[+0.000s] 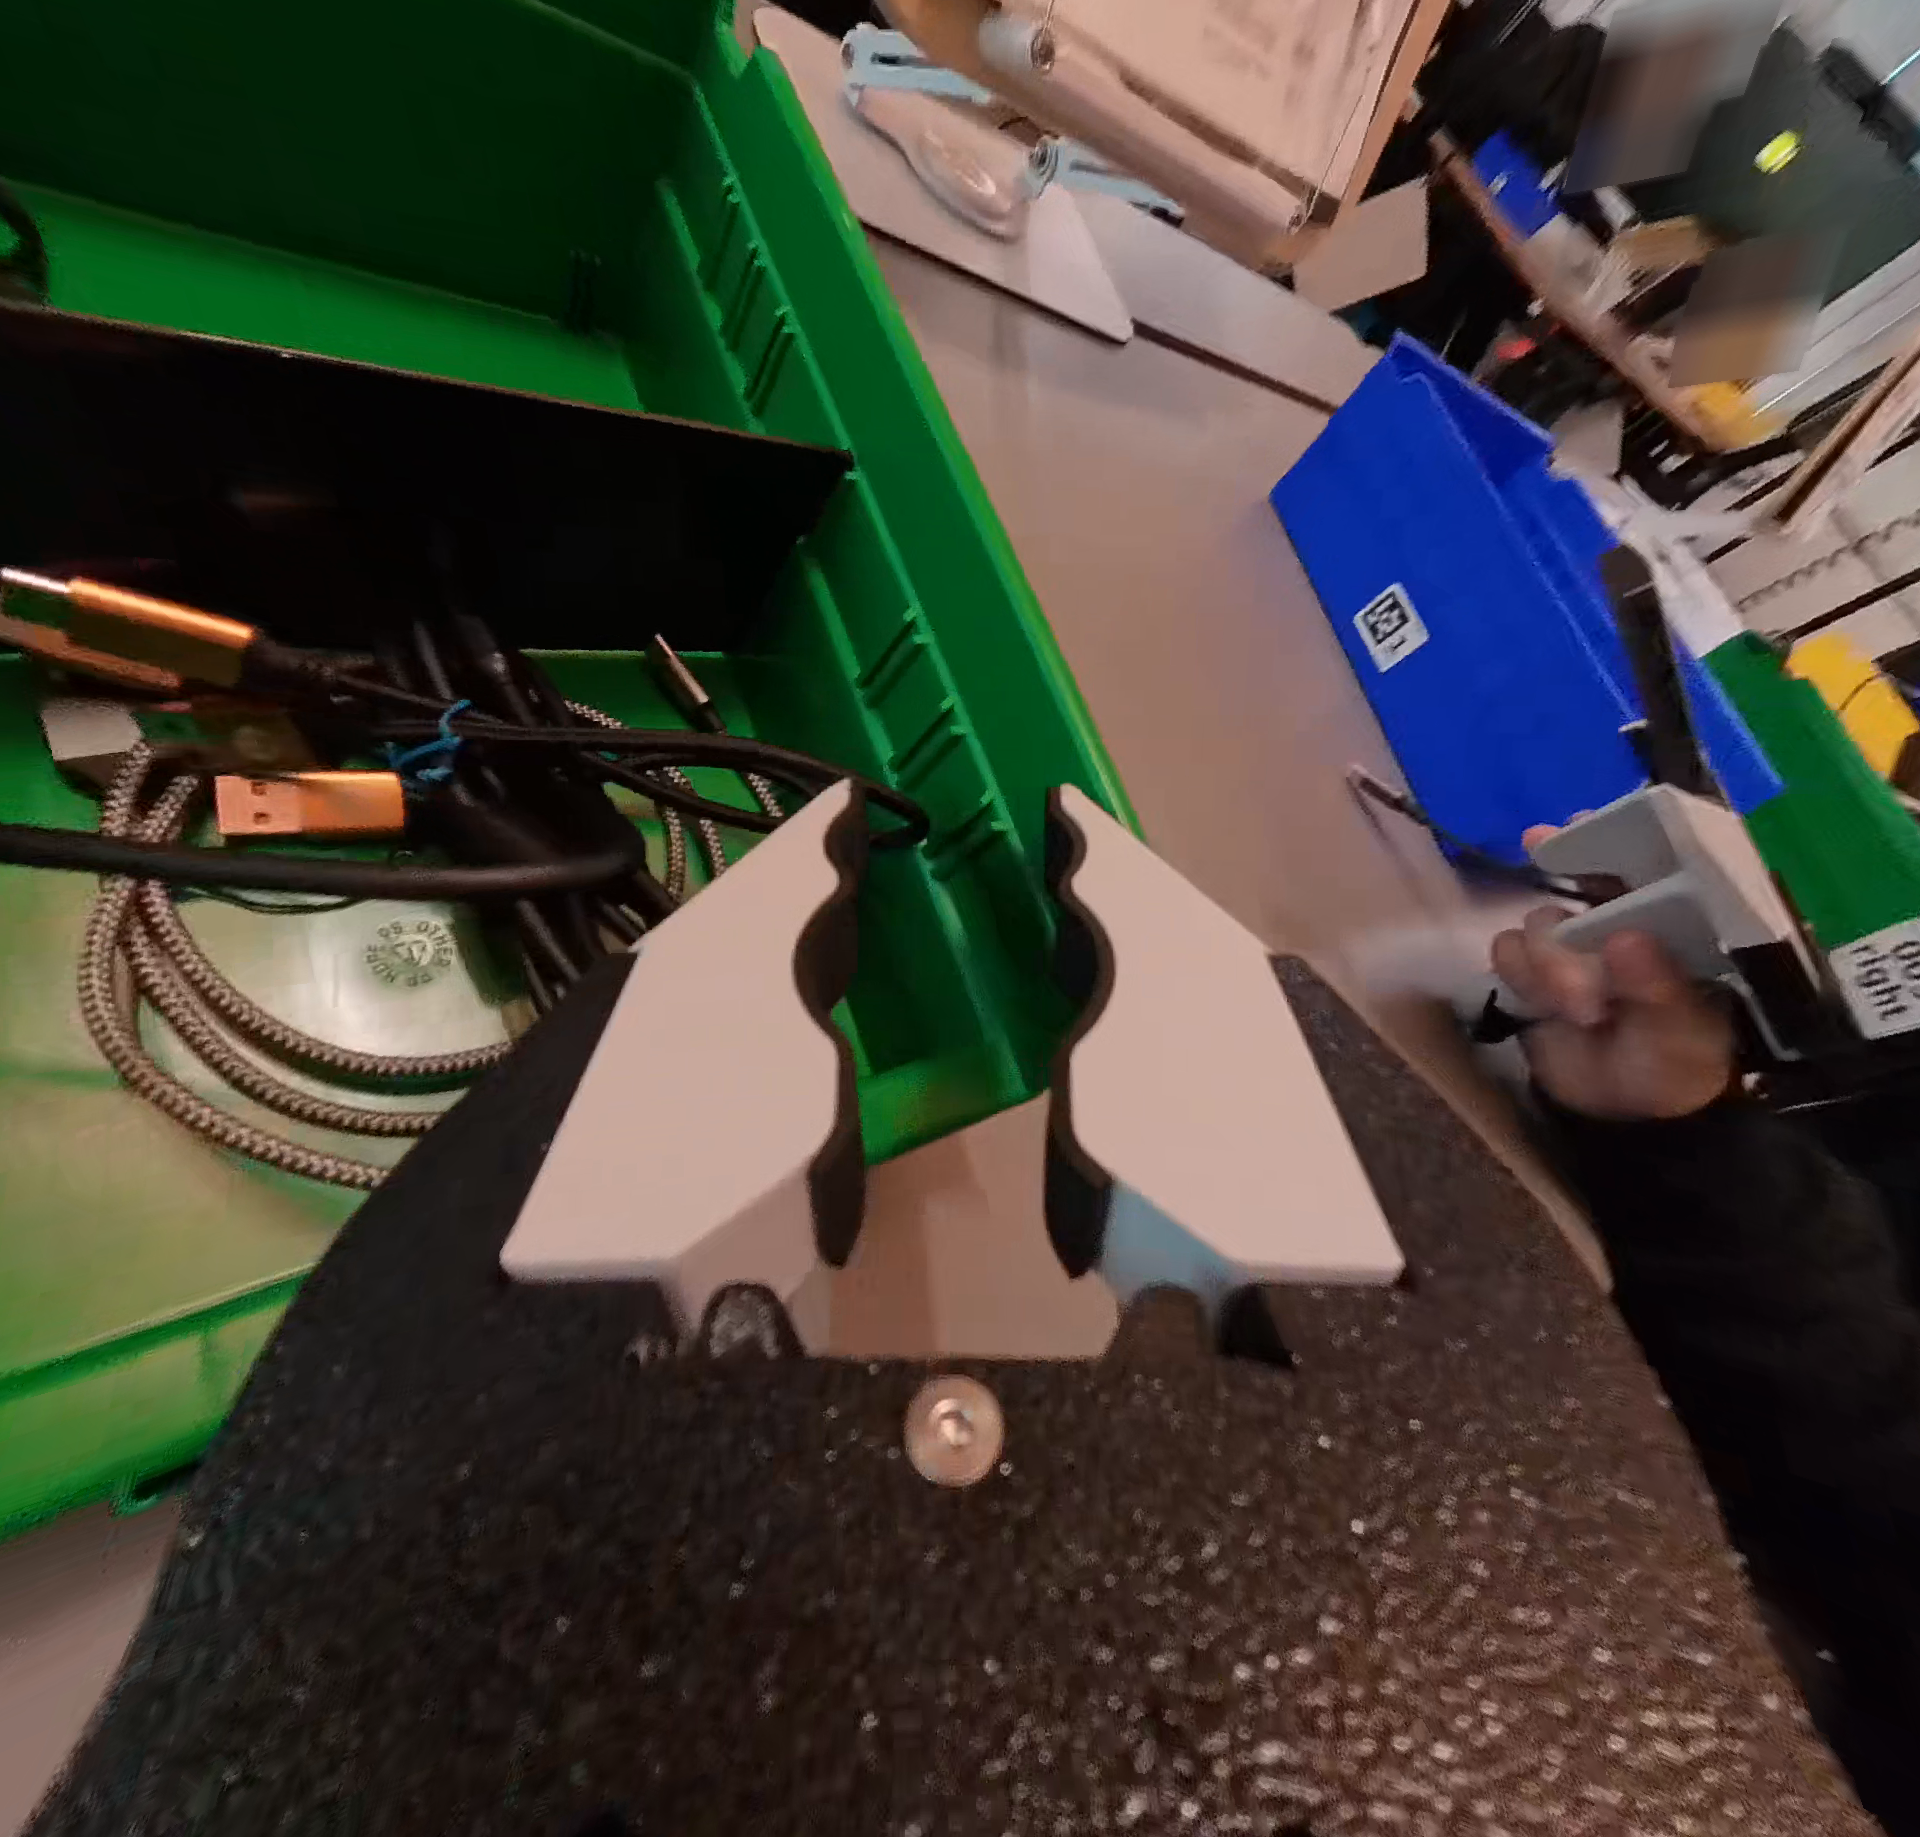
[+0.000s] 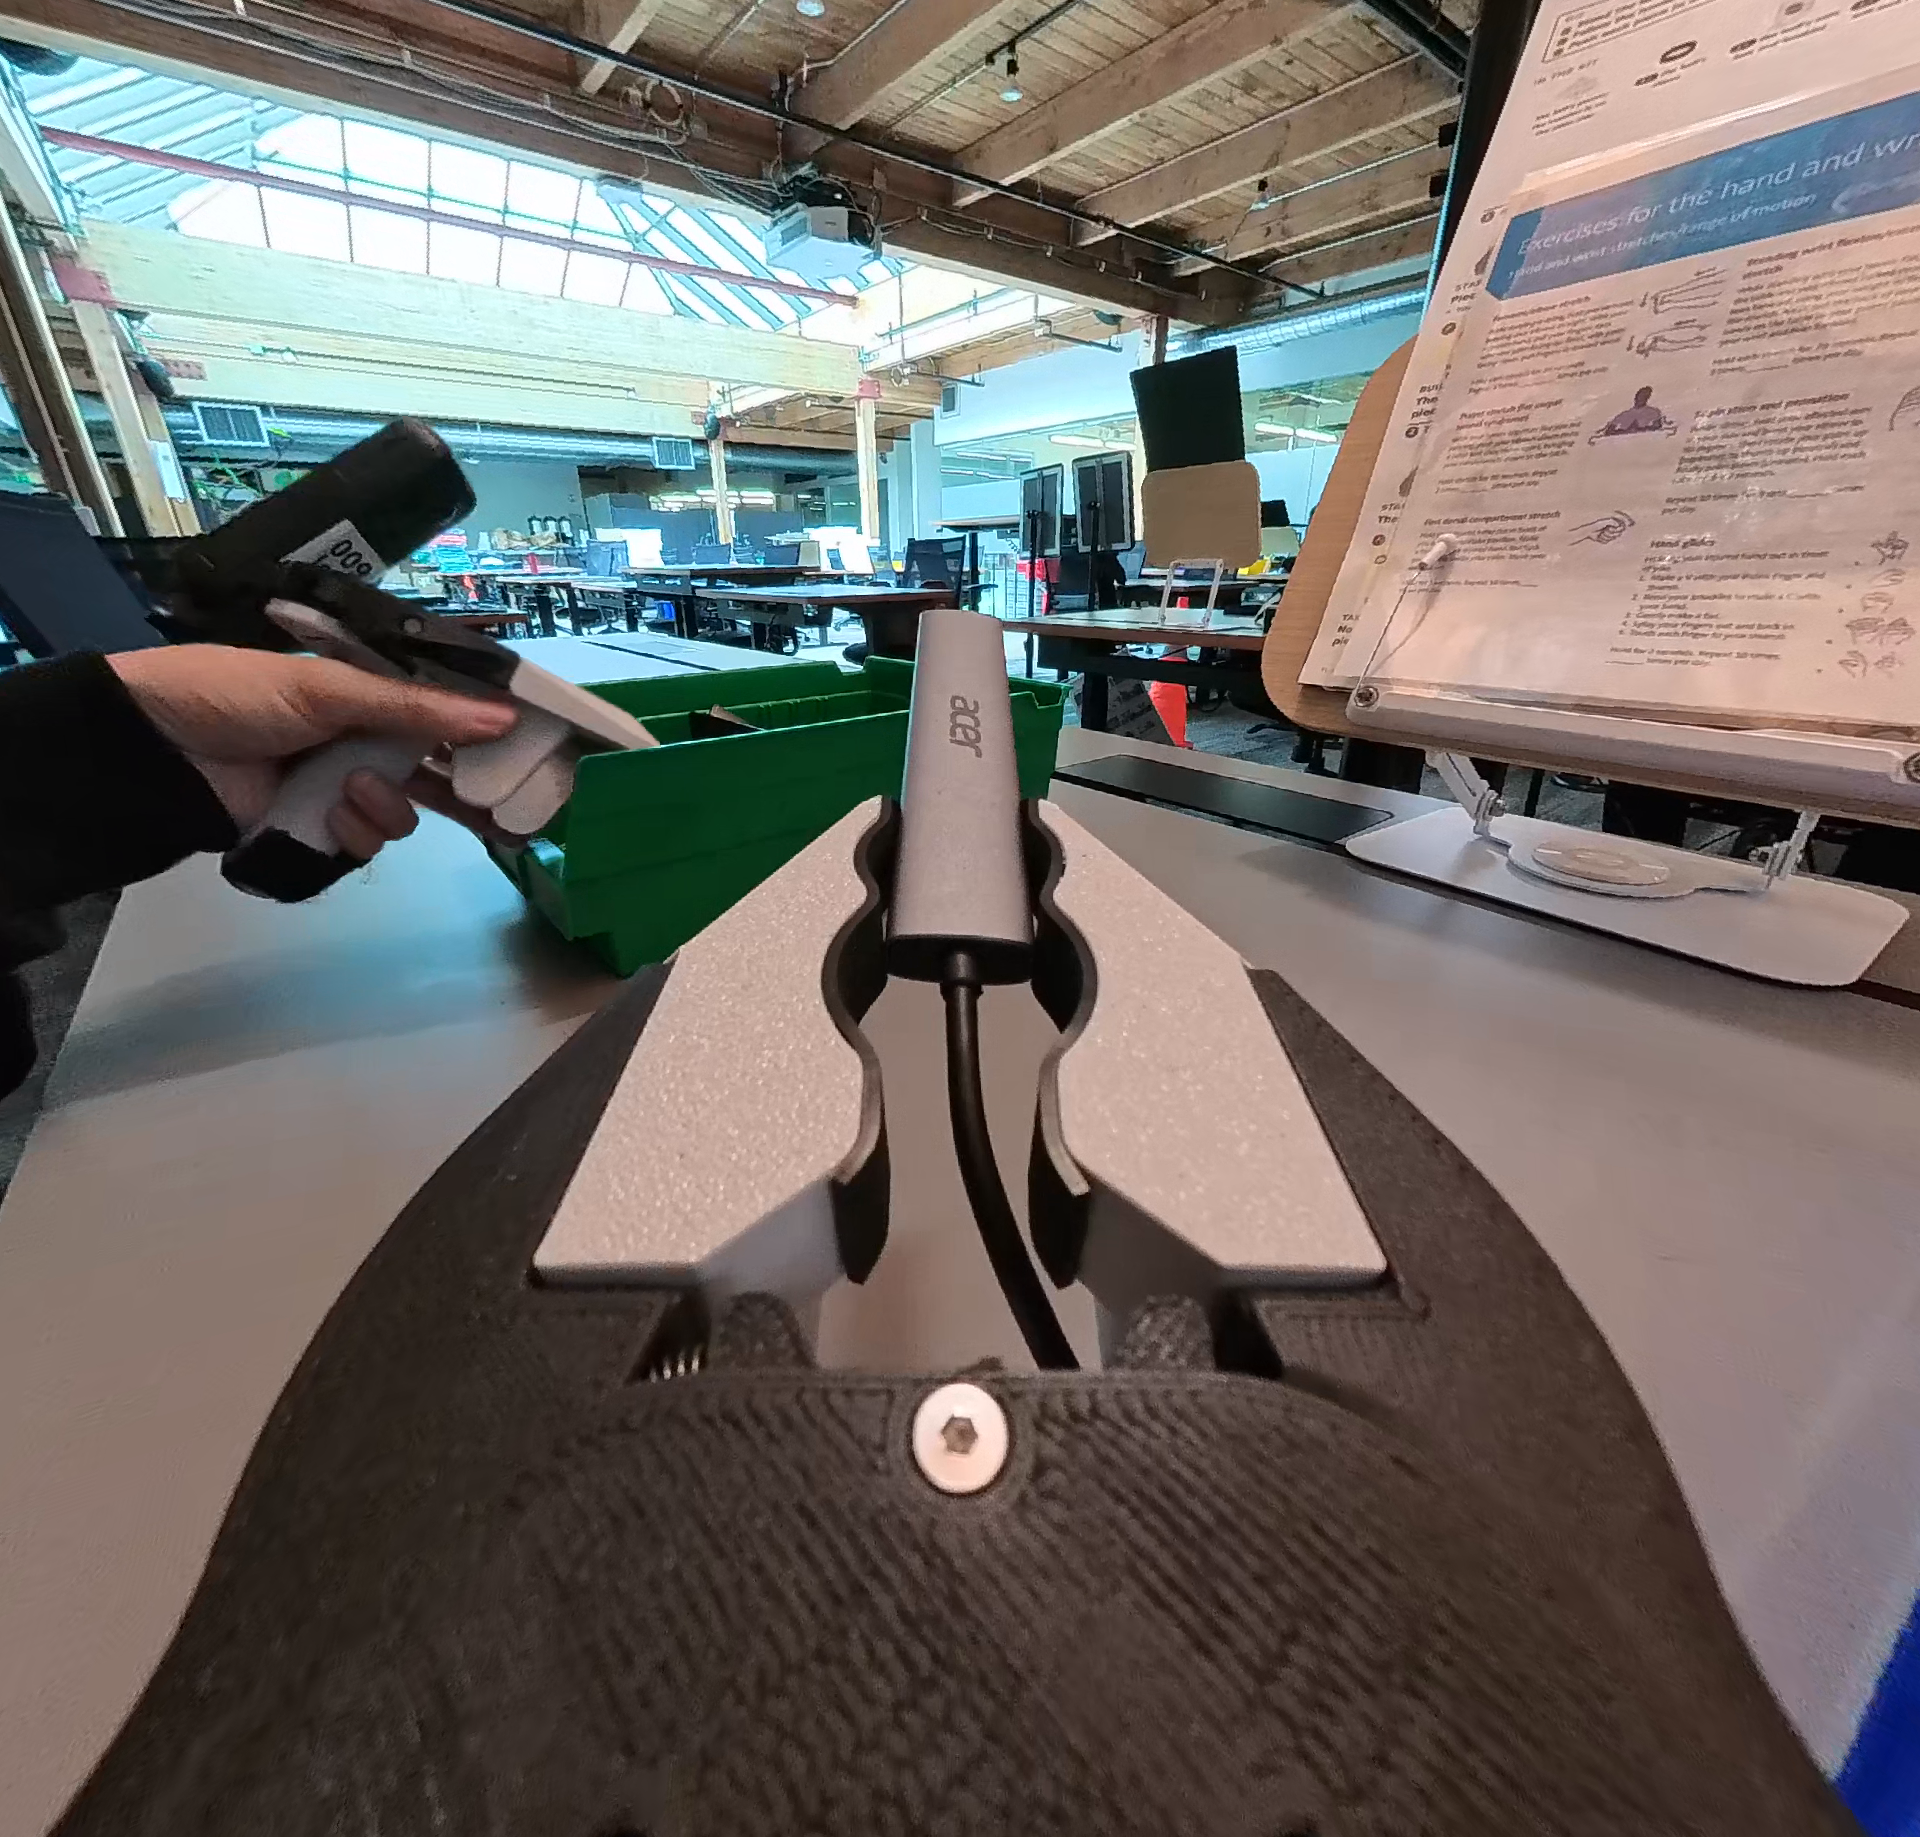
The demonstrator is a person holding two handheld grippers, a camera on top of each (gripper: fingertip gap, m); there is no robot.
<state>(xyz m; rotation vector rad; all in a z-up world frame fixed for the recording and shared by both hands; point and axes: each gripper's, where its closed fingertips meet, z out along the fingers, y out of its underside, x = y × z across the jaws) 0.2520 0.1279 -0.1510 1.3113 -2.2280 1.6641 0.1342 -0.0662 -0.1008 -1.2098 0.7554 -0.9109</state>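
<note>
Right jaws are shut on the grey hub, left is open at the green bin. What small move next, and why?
Probably ease the open left gripper leftward over the cable tangle: it hangs above the green bin's side wall, holding nothing, while the right gripper already grips the grey hub.

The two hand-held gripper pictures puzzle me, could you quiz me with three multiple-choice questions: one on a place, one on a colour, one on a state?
1. Where do the tangled cables lie?
A. blue plastic bin
B. green plastic bin
C. bare grey table

2. What colour are the flat plug shells on those cables?
A. copper-orange
B. white
C. purple

3. The right hand-held gripper is:
A. open and empty
B. shut on a slim grey metal hub with a black cord
C. hidden

Answers: 1 B, the tangled cables rest inside the green plastic bin. 2 A, the plug shells look copper-orange. 3 B, the right hand-held gripper clamps the slim grey metal hub.
</note>
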